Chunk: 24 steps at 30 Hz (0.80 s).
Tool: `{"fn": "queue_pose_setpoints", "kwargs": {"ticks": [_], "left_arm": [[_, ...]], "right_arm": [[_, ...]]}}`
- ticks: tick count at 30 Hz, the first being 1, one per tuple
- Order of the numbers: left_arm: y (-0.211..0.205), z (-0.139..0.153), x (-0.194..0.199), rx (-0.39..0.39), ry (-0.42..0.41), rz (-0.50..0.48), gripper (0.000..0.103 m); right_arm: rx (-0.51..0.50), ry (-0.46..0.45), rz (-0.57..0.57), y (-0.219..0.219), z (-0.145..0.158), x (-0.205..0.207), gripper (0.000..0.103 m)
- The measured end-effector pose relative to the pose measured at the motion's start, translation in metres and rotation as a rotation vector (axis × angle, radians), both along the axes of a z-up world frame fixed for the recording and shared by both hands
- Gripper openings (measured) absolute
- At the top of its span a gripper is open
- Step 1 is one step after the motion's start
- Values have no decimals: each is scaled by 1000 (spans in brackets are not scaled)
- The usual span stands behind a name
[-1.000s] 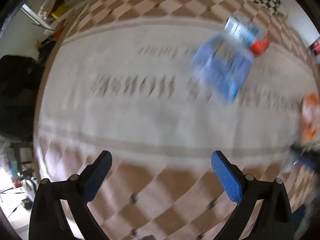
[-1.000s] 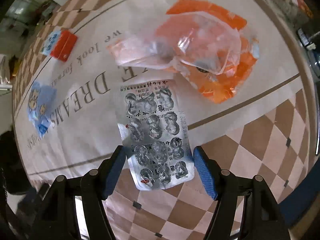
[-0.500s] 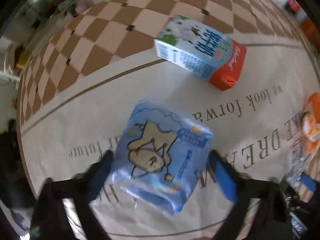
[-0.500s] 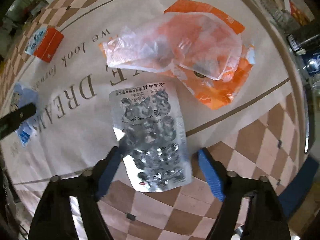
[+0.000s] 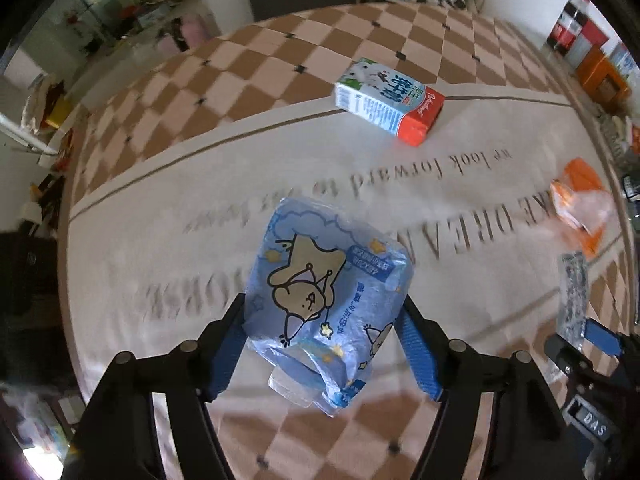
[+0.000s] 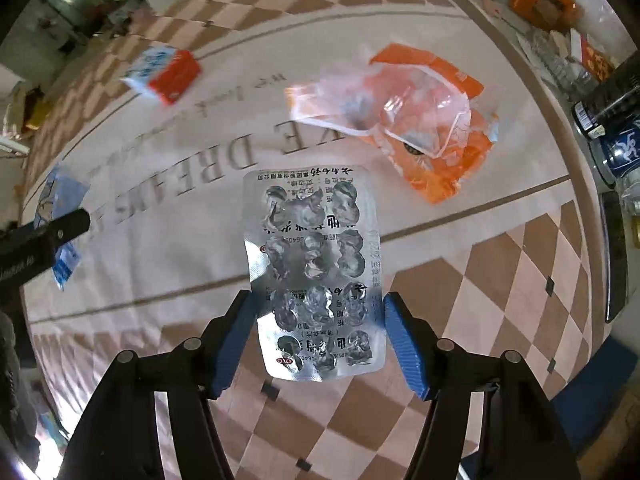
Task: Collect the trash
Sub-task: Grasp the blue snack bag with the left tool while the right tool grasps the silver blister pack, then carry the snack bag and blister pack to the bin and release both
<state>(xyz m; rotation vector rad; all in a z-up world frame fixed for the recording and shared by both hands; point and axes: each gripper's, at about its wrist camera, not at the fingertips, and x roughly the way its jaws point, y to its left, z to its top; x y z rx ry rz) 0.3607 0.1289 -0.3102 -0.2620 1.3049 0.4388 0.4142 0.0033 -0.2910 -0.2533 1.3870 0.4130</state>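
Observation:
My left gripper (image 5: 322, 348) is shut on a blue tissue pack (image 5: 326, 300) with a cartoon bear and holds it above the rug. My right gripper (image 6: 318, 338) is shut on a silver blister pack (image 6: 316, 268), lifted off the rug. An orange and clear plastic wrapper (image 6: 408, 116) lies beyond the blister pack; it also shows at the right in the left wrist view (image 5: 582, 210). A blue, white and red carton (image 5: 390, 100) lies on its side farther back; it also shows in the right wrist view (image 6: 162, 74).
A beige rug (image 5: 200, 184) with printed words and a checkered border covers the floor. Boxes and bottles (image 6: 560, 4) crowd the right edge. Furniture and clutter (image 5: 48, 92) stand at the far left.
My left gripper swept over to the tissue pack, closed on it and lifted it. My right gripper closed on the blister pack and raised it off the rug.

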Motion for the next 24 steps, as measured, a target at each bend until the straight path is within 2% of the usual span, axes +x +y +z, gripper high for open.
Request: {"fn": "queue_pose_setpoints", "kwargs": {"ticks": [4,8,12,15,19,21,24], "left_arm": [[3,20,-79,-13,-53,69,69],[12,28,-147,-46,-98,131,69],[17,32,-221,-86,-146,192,69],[12,32,-280,-100,-172,214,69],[2,16,-359,-147,-165,251,69],[-2,-5,-392,-190,-135,279,69],[-9,-59,-438,-288,-64,326,69]], "right_arm": [[56,-2,44,-1,15,-47,67],[133,12,104,-13,24,-91,67],[187,2,157,-19,40,-161,67],[212,8,180,-24,30,-217,67],[222,54,178,-44,13,-297,67],[217,99,164,-55,-4,-331,67],[169,174,153,-69,-50,-372,67]]}}
